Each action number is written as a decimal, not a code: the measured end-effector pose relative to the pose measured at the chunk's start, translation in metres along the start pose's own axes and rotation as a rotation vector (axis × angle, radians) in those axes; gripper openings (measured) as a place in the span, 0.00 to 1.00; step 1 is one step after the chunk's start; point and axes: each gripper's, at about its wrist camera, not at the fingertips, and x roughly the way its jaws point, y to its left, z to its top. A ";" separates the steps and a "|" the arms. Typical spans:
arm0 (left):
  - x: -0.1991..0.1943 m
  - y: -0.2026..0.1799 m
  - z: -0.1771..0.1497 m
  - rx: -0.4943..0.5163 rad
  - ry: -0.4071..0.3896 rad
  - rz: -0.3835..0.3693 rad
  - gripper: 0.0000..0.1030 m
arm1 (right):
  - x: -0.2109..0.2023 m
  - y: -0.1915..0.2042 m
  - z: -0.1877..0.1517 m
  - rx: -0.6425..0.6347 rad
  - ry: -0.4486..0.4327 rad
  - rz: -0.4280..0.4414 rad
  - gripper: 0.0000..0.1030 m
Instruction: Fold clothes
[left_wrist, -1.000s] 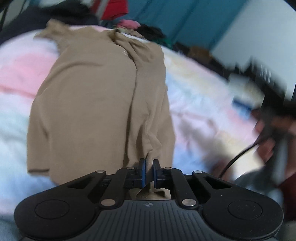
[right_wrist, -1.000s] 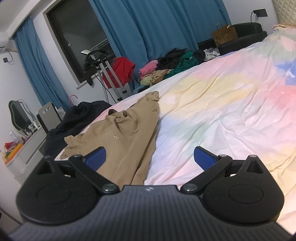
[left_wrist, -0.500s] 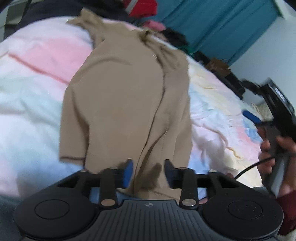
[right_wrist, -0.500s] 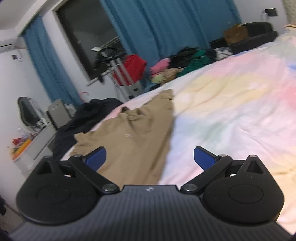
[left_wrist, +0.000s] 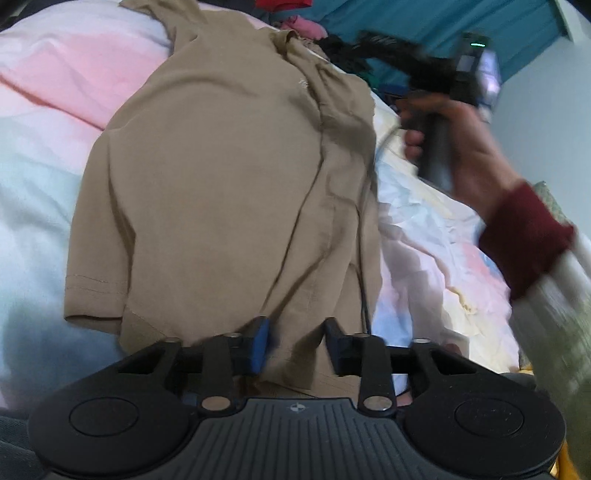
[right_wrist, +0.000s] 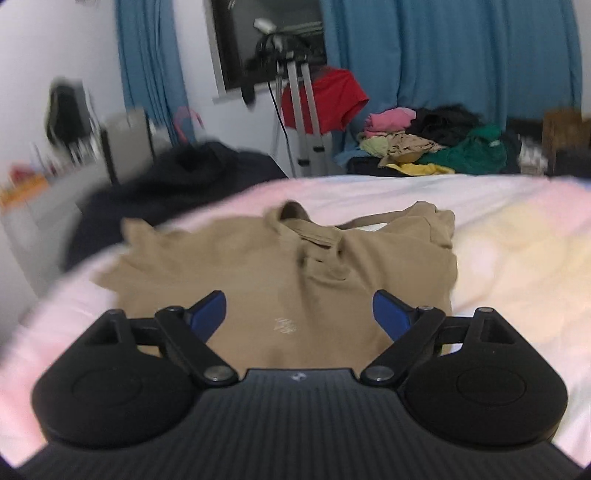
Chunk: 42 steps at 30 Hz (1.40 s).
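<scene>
A tan polo shirt (left_wrist: 221, 192) lies on the pastel bedsheet (left_wrist: 44, 122), its right side folded over lengthwise. My left gripper (left_wrist: 295, 345) is open, its fingers either side of the shirt's bottom hem, holding nothing. My right gripper (right_wrist: 299, 314) is open and empty, hovering over the shirt (right_wrist: 288, 273) near the chest, facing the collar (right_wrist: 306, 229). In the left wrist view the right gripper is only partly seen, held in a hand (left_wrist: 443, 133) above the shirt's right shoulder.
A dark garment (right_wrist: 177, 177) lies at the bed's far left corner. A pile of coloured clothes (right_wrist: 424, 144) sits beyond the bed by the blue curtains. A tripod (right_wrist: 295, 92) with a red garment stands by the window.
My left gripper opened and let go of the shirt's hem. My right gripper swung left from beside the bed to above the shirt's upper part.
</scene>
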 end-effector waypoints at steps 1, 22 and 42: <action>0.001 0.002 0.000 -0.008 0.005 -0.001 0.12 | 0.018 0.000 -0.002 -0.020 0.013 -0.016 0.85; -0.015 0.011 0.006 0.037 -0.048 -0.027 0.08 | 0.105 0.009 0.032 -0.112 -0.027 -0.105 0.13; -0.076 -0.048 0.004 0.333 -0.348 0.201 0.79 | -0.082 0.017 0.001 0.078 -0.134 -0.014 0.87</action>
